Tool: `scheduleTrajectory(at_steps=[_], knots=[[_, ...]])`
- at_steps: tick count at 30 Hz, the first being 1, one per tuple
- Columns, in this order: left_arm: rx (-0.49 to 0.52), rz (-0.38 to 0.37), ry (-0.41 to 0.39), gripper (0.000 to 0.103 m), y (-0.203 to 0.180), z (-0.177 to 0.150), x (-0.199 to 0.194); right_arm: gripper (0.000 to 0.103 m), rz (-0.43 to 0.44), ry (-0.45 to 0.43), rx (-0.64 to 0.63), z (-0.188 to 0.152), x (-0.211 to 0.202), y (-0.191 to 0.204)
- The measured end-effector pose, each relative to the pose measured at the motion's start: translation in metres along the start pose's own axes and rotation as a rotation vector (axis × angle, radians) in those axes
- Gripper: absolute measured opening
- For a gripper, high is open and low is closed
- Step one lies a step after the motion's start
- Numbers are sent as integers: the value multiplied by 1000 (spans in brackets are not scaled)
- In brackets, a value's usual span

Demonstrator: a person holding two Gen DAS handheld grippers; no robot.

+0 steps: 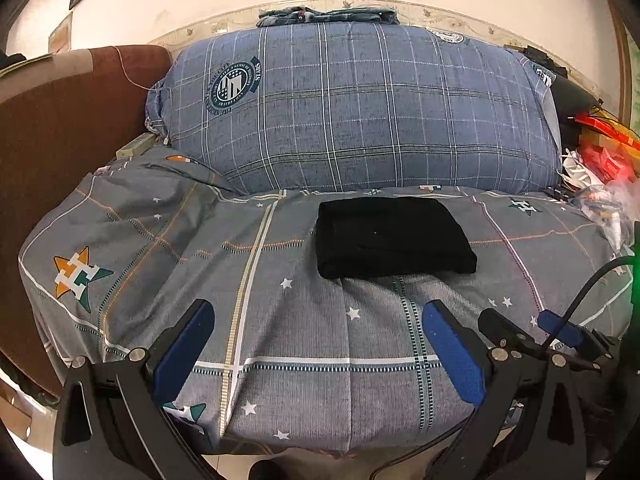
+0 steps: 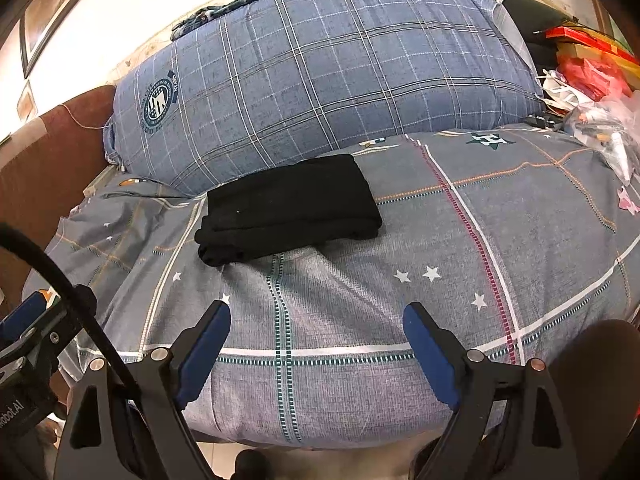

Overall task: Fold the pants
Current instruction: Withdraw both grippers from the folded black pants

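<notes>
Black pants (image 1: 392, 236) lie folded into a compact rectangle on the grey patterned bedsheet (image 1: 280, 320), just in front of the big pillow. They also show in the right wrist view (image 2: 290, 212). My left gripper (image 1: 318, 316) is open and empty, held back from the pants near the bed's front edge. My right gripper (image 2: 316, 316) is open and empty, also short of the pants. The right gripper's fingers (image 1: 556, 326) show at the right of the left wrist view.
A large blue plaid pillow (image 1: 360, 108) stands behind the pants with folded jeans (image 1: 328, 14) on top. A brown headboard (image 1: 60, 120) is at the left. Red bags and plastic clutter (image 2: 592, 92) lie at the right.
</notes>
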State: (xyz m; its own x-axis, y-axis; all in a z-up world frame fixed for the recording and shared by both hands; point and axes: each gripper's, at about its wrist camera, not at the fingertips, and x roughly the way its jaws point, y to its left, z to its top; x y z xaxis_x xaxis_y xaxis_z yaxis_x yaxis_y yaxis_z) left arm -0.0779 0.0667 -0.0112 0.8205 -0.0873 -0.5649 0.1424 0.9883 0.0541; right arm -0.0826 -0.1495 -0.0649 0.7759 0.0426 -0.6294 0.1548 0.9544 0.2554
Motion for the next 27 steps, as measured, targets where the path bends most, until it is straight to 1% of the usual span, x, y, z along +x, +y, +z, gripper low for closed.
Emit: scheduleTrajectory(at_steps=[13, 21, 27], knots=[[-15, -4, 49, 103, 4, -7, 14, 92, -7, 31, -7, -5, 8, 0], [-20, -6, 86, 103, 4, -12, 25, 93, -10, 72, -3, -9, 21, -1], [-21, -11, 108, 103, 4, -16, 32, 93, -16, 86, -2, -11, 25, -1]])
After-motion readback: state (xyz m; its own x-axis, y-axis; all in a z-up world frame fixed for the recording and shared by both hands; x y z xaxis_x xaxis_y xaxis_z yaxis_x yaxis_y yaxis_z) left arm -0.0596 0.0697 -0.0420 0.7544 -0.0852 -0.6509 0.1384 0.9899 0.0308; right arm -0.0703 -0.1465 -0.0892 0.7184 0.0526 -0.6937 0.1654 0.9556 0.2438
